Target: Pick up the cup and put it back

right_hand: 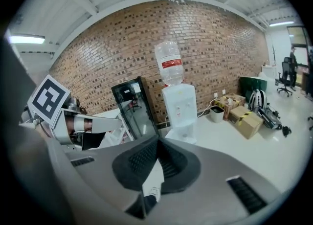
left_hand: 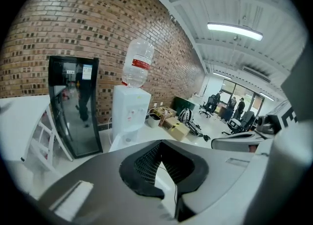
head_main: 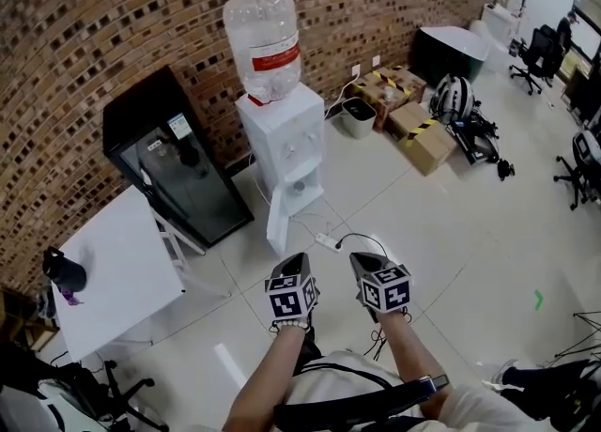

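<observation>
Left claw [head_main: 299, 259] and right claw [head_main: 362, 261] held side by side, both closed on nothing, water dispenser [head_main: 282, 139] seen ahead of them

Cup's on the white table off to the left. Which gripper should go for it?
Left, probably. The left gripper is on the side of the table where the dark cup stands; the right gripper would have to cross over. Both are shut and empty.

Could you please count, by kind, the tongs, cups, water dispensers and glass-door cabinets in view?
Tongs: 2 (left tongs, right tongs)
Dark cup: 1
Water dispenser: 1
Glass-door cabinet: 1
Total: 5
</observation>
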A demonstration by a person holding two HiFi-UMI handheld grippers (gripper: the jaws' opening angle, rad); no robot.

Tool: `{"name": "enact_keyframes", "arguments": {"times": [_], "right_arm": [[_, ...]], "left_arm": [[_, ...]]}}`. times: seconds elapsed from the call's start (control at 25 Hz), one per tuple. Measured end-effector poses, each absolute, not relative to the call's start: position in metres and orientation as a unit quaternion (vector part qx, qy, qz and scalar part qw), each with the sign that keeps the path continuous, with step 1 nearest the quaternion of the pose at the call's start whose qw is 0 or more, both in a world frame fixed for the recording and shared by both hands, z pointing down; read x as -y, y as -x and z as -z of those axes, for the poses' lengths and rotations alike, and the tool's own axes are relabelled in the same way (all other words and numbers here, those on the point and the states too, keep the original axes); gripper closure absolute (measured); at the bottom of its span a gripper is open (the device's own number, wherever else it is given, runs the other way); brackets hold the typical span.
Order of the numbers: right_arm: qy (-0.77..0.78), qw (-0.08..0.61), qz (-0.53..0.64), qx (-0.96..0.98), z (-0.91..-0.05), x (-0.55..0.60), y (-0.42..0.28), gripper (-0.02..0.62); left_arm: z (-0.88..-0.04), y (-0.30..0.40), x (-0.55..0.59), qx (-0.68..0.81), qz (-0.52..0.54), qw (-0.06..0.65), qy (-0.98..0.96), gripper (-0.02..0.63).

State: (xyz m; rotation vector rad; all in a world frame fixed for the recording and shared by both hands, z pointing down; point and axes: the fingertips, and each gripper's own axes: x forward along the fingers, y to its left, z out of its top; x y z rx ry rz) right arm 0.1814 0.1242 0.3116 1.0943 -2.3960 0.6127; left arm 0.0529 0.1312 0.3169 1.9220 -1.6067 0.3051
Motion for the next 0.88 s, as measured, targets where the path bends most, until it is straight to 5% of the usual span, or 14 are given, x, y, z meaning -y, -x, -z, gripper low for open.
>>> {"name": "enact_keyframes", "arguments": {"times": [0.88], "right_arm": [[-0.396,0.194,-0.202,0.874,-0.281,-0.137,-0.189,0.589]], "left_arm": [[-0.287,-0.074,-0.129,0.597,-0.109,0.277,-0.745,0.604]]}}
